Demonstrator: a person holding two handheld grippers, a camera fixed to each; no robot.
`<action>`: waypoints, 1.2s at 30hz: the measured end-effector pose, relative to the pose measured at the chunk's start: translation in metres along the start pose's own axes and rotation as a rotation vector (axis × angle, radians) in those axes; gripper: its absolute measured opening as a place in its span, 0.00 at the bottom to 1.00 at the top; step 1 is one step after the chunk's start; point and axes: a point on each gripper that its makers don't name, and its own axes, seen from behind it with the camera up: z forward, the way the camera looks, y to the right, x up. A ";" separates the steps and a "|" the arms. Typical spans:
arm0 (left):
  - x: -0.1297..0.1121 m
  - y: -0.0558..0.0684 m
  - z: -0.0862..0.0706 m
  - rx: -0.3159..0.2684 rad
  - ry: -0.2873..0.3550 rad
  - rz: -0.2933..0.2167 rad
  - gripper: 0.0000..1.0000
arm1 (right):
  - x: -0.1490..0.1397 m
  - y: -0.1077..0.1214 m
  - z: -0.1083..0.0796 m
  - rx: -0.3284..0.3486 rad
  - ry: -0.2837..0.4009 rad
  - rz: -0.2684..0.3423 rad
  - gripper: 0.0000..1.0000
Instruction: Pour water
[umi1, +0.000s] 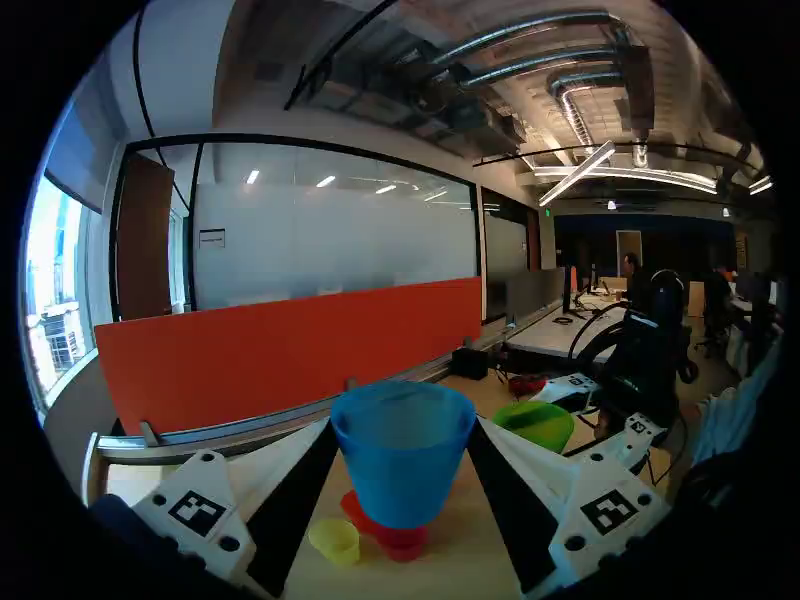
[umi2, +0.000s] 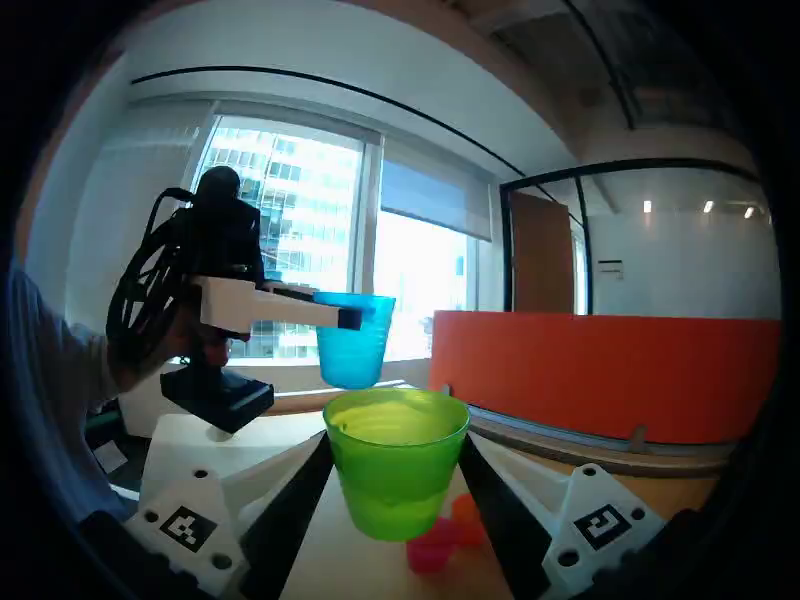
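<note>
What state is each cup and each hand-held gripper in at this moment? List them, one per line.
blue cup: upright, held in the air.
green cup: upright, held in the air, contents unclear.
left hand-held gripper: shut on the blue cup.
right hand-held gripper: shut on the green cup.
yellow cup: upright on the table, untouched.
red cup: on the table, partly hidden.

Translucent blue cup (umi1: 403, 455) upright, held aloft; translucent green cup (umi2: 397, 475) upright, held aloft nearby.

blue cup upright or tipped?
Upright: the blue cup has its rim level and on top, held by the left hand-held gripper.
</note>
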 end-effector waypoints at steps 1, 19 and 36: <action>-0.004 -0.001 0.000 0.002 -0.004 -0.002 0.88 | 0.000 0.001 -0.001 -0.003 -0.003 0.000 0.87; -0.065 -0.014 -0.015 0.050 -0.050 -0.008 0.88 | -0.010 0.035 -0.030 -0.074 -0.053 -0.008 0.88; -0.110 -0.010 -0.023 0.048 -0.104 0.002 0.87 | -0.021 0.041 -0.039 -0.079 -0.095 0.001 0.88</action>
